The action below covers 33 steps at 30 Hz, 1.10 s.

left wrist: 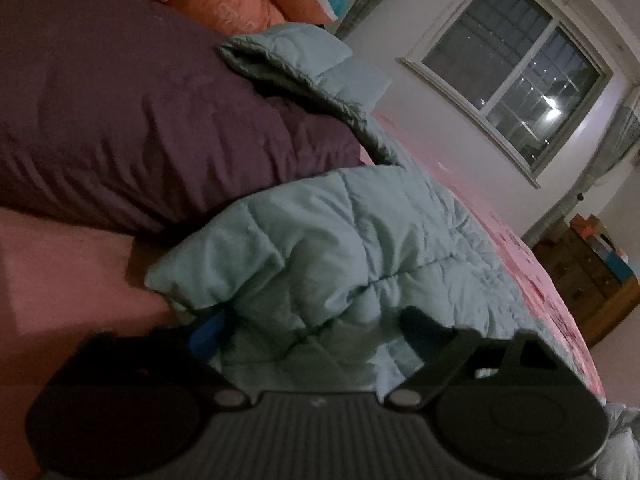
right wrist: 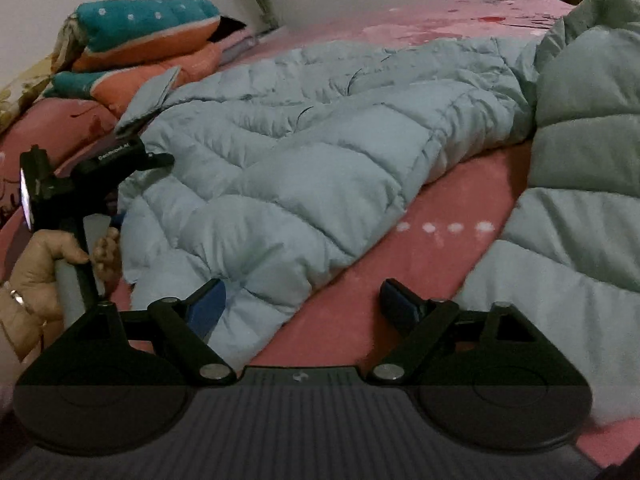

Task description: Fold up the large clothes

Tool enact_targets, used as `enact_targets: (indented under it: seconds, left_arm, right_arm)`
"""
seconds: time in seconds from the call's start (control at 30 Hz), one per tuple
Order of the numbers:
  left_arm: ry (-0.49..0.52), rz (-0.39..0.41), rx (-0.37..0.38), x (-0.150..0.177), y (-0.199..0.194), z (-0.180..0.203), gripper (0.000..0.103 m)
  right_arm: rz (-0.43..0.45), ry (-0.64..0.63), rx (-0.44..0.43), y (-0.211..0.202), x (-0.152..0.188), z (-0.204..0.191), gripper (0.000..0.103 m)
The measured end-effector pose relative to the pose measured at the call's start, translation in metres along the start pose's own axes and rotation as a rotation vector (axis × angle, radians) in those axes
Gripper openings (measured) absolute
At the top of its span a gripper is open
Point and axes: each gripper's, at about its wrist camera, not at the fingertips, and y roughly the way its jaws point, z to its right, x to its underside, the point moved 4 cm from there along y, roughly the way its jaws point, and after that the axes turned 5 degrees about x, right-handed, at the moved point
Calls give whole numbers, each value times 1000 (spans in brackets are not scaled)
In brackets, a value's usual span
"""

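A large light-blue quilted down coat point(right wrist: 304, 160) lies spread on a pink bed sheet point(right wrist: 432, 248). In the left wrist view a folded edge of the coat point(left wrist: 320, 264) bulges between the jaws of my left gripper point(left wrist: 316, 332), which stand wide apart with fabric between them. In the right wrist view my right gripper point(right wrist: 304, 304) is open, its jaws wide, just above the sheet at the coat's near hem. The left gripper point(right wrist: 116, 168) and the hand holding it show at the coat's left edge. Another part of the coat point(right wrist: 580, 184) lies at the right.
A dark purple duvet point(left wrist: 140, 112) lies beside the coat in the left wrist view. Orange and teal pillows point(right wrist: 144, 36) are stacked at the head of the bed. A window point(left wrist: 516, 76) and a wooden dresser point(left wrist: 592, 276) stand beyond the bed.
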Motion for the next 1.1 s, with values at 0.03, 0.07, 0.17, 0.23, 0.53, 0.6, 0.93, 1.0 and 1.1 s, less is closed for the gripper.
enact_targets:
  seconds: [0.03,0.07,0.17,0.23,0.53,0.6,0.93,1.0,1.1]
  left_arm:
    - [11,-5,1,0,1,2,76]
    - [17,-13,3,1,3,3,63]
    - [29,-42,18,4,9,7,38]
    - [66,-49,26,5,10,13,25]
    - [136,-59,51,10,-5,32,5]
    - [156,-50,63,12,-13,38,5]
    - [215,-29,158,20,-78,71,4]
    - [220,-34,177,24,-93,78,4]
    - [225,-48,203,32,-119,86,4]
  right_arm:
    - [23,-22,0,1,-1,-3,103]
    - [43,-46,4,-1,2,-8,103]
    - [69,-57,16,17,-7,-5,103]
    - [70,-47,22,26,-17,0,103]
    - [76,24,-38,45,-25,-12,59]
    - [81,54,-47,40,-28,-15,36]
    - [170,6,25,-52,-46,-30,15]
    - [179,-8,44,-78,-47,-30,14]
    - [188,-35,67,-115,-47,-31,14]
